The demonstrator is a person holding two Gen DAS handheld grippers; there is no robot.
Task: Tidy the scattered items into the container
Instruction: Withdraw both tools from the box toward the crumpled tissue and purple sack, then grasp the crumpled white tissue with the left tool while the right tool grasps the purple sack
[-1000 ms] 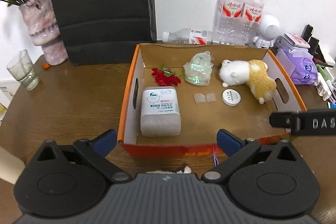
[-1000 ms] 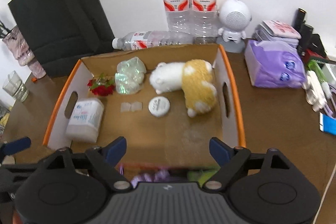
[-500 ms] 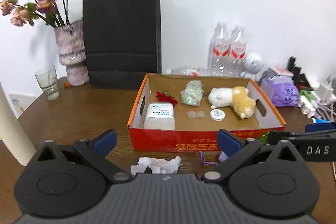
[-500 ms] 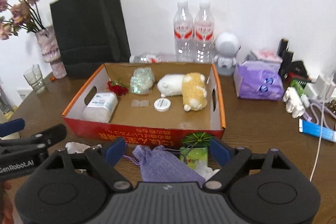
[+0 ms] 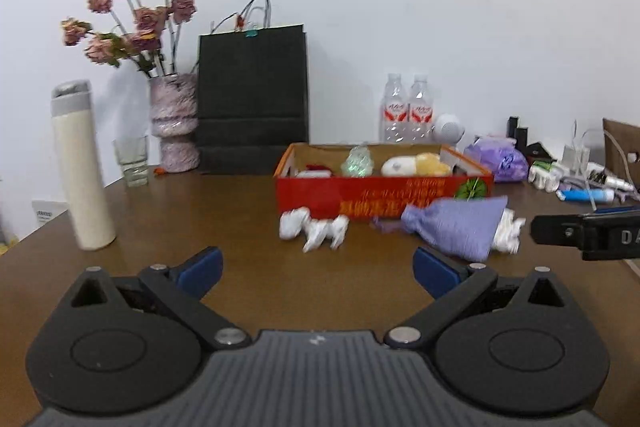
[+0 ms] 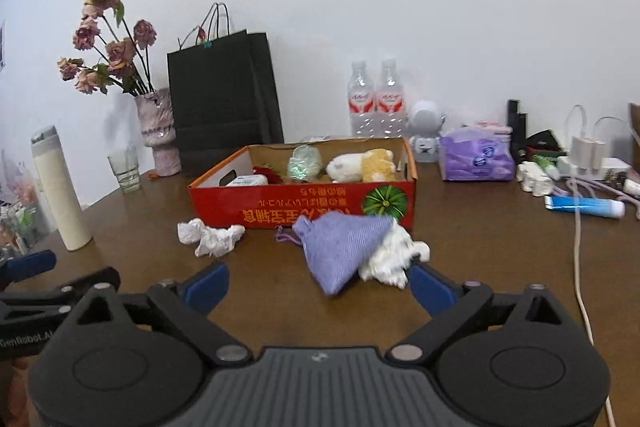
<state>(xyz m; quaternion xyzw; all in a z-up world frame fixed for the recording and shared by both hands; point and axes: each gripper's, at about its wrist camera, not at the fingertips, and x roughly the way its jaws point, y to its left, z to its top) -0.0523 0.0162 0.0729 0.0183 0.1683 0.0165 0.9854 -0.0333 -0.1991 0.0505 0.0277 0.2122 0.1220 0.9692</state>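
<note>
A red and orange cardboard box [image 5: 380, 193] [image 6: 304, 205] stands on the brown table, holding a plush toy [image 6: 362, 167], a crumpled clear wrapper [image 6: 304, 165], a red flower and a white jar. In front of it lie a purple drawstring pouch [image 5: 456, 227] [image 6: 340, 247], a crumpled white tissue [image 5: 312, 229] [image 6: 210, 237] on the left, and another white wad [image 6: 394, 255] under the pouch's right side. My left gripper [image 5: 318, 269] is open and empty, short of the tissue. My right gripper [image 6: 320, 287] is open and empty, just short of the pouch.
A white flask [image 5: 82, 167], a glass [image 5: 132, 159], a flower vase [image 5: 174, 123] and a black paper bag [image 5: 252, 99] stand at the left and back. Water bottles [image 6: 376, 103], a purple tissue pack [image 6: 476, 155], chargers, cables and a blue tube [image 6: 584, 205] crowd the right.
Both grippers have pulled back and dropped low, from above the box to near table level in front of it. The pouch and tissues have come into view. Both grippers stay open.
</note>
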